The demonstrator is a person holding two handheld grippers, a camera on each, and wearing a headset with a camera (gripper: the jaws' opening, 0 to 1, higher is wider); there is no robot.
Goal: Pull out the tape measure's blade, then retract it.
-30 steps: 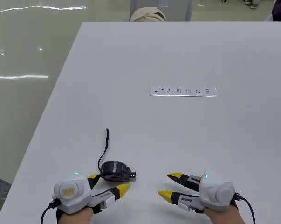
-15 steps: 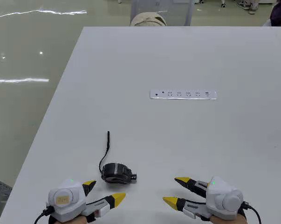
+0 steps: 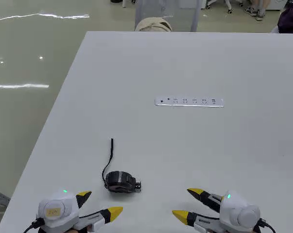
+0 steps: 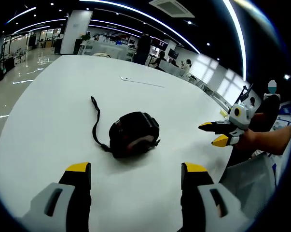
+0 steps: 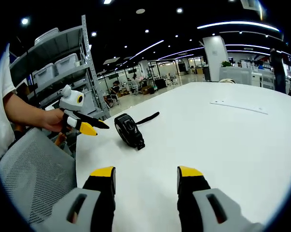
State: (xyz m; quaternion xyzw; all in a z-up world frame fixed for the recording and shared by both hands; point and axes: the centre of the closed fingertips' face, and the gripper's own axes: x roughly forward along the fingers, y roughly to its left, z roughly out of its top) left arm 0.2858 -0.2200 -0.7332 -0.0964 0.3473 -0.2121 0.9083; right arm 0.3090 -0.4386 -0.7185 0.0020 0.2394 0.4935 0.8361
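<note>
One tape measure (image 3: 121, 181) — just ahead of left gripper (image 3: 101, 202).

L gripper (image 3: 100, 203) & R gripper (image 3: 185, 203) partly cut off by btm edge of head view.

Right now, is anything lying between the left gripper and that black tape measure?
No. In the left gripper view, the stretch from the left gripper to the tape measure is bare white table. The head view agrees.
</note>
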